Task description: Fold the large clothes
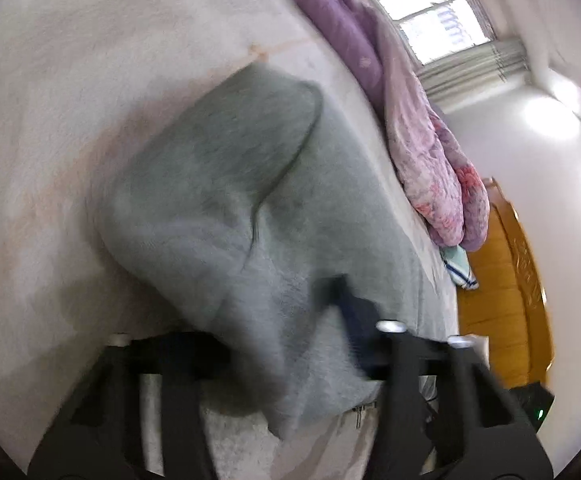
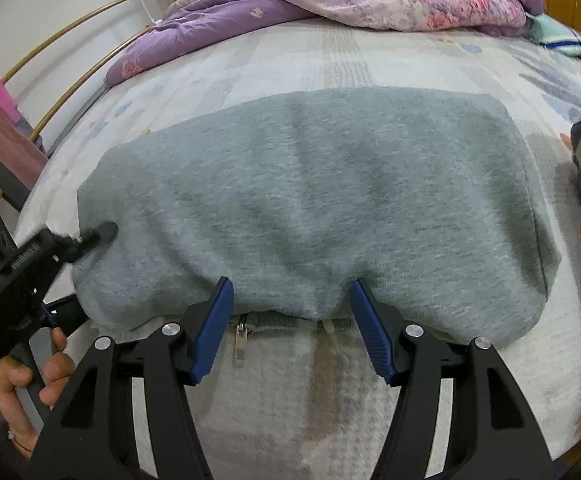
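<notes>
The grey sweatshirt (image 2: 310,208) lies folded on the bed (image 2: 370,52). The right claw (image 2: 290,308) stands wide at its near hem, pads apart from the cloth. The left claw (image 2: 98,236) pinches its left edge.

Folded grey garment (image 2: 322,200) flat on bed (image 2: 370,56)
</notes>
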Tool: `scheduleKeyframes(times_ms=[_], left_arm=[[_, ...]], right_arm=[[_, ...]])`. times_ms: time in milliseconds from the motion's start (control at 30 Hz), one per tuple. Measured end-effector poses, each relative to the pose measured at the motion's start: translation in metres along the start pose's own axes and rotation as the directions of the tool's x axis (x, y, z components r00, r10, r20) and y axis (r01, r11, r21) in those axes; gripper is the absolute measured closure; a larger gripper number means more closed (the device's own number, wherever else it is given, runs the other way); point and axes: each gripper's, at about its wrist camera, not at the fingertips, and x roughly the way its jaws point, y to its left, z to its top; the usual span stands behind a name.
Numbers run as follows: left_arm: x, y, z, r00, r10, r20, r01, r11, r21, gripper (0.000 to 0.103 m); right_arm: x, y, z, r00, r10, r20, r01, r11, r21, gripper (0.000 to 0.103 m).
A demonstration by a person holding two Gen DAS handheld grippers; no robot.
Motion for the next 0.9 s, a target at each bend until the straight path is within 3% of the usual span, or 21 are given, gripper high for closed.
scheduleKeyframes(times_ms=[33, 133, 267, 333, 500, 667, 900], left_arm=[[-0.009, -0.01, 0.001, 1.0, 0.006, 0.029, -0.007, 0.998, 0.062, 0.089], [-0.028, -0.034, 0.001, 0.997, 0.017, 0.078, -0.029, 0.987, 0.16, 0.093], [-0.035, -0.059, 0.0, 0.997, 0.014, 0.082, -0.032, 0.972, 0.231, 0.094], [-0.039, -0.074, -0.002, 0.995, 0.007, 0.097, -0.034, 0.959, 0.28, 0.094], [-0.044, -0.114, -0.013, 0.995, -0.039, 0.088, 0.002, 0.923, 0.385, 0.094], [-0.034, -0.151, -0.027, 0.996, -0.044, 0.074, 0.004, 0.882, 0.471, 0.094], [-0.008, -0.196, -0.046, 0.997, -0.082, 0.003, 0.069, 0.848, 0.526, 0.094]], right_arm=[[-0.001, -0.001, 0.001, 1.0, 0.008, 0.005, -0.008, 1.0, 0.003, 0.045], [-0.003, 0.001, 0.003, 0.999, 0.034, 0.038, -0.034, 0.999, -0.013, 0.047], [0.002, 0.003, 0.01, 0.992, 0.104, 0.066, -0.105, 0.994, 0.008, 0.085], [0.006, 0.002, 0.015, 0.987, 0.14, 0.073, -0.141, 0.99, 0.02, 0.095], [0.032, -0.006, 0.018, 0.976, 0.214, 0.035, -0.216, 0.973, 0.086, 0.1], [0.039, -0.009, 0.012, 0.975, 0.22, 0.039, -0.223, 0.97, 0.098, 0.102], [0.04, -0.019, 0.009, 0.962, 0.268, 0.043, -0.272, 0.952, 0.142, 0.103]])
